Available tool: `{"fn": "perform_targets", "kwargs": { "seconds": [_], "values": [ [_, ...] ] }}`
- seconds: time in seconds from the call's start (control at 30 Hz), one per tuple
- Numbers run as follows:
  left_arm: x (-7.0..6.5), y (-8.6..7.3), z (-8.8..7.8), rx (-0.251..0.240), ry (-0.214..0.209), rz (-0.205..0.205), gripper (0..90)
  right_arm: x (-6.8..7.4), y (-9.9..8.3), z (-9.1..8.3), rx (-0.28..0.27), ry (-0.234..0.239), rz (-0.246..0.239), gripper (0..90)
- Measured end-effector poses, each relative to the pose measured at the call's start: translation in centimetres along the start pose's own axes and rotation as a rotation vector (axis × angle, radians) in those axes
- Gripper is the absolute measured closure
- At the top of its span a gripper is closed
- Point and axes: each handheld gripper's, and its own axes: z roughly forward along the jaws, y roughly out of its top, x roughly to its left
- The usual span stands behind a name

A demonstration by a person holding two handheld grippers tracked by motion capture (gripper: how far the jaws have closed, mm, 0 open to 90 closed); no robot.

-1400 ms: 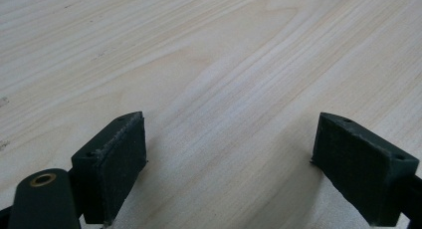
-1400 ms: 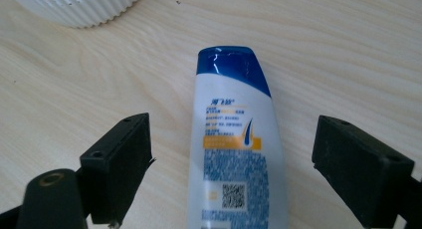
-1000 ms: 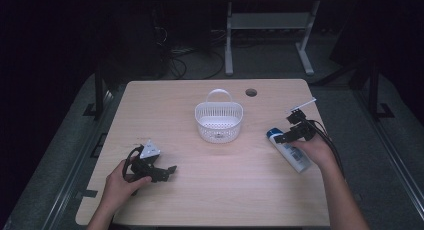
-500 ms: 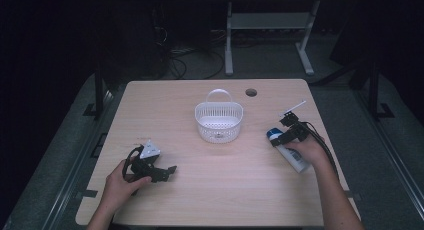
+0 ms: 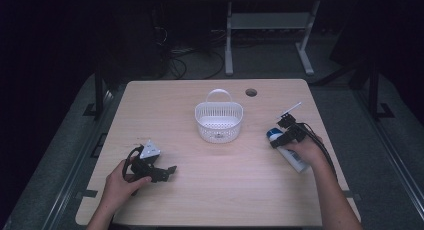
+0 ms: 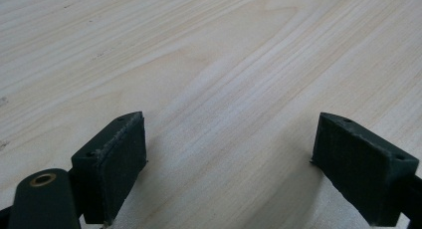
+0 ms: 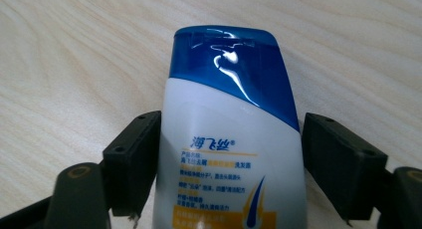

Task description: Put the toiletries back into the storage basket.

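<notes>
Straddling a glossy blue-capped white plastic bottle (image 7: pixel 231 154), ribbed black fingers (image 7: pixel 132 164) have been closing

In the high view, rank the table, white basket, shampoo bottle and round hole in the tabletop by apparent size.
1. Table
2. White basket
3. Shampoo bottle, partly hidden by the right hand-held gripper, so unsure
4. Round hole

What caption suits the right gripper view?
Right gripper closing around a white bottle with a blue cap, lying on the wooden table.
</notes>
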Motion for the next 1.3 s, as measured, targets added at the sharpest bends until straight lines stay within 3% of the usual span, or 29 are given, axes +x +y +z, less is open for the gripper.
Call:
{"fn": "perform_targets", "kwargs": {
  "seconds": [0.13, 0.7, 1.07, 1.3],
  "values": [
    [0.0, 0.0, 0.0, 0.0, 0.0, 0.001, 13.3, 0.5, 0.1, 0.0, 0.003, -0.018, -0.037, 32.2],
    [0.0, 0.0, 0.0, 0.001, -0.001, 0.0, 13.3, 0.7, 0.3, -0.1, 0.019, -0.03, -0.012, 34.8],
    [0.0, 0.0, 0.0, 0.001, -0.001, 0.001, 13.2, 0.3, -0.3, -2.0, -0.086, -0.025, 0.007, 34.7],
    [0.0, 0.0, 0.0, 0.002, 0.001, 0.003, 13.2, 0.1, -0.8, -3.9, -0.188, -0.024, 0.059, 34.7]
  ]
}}
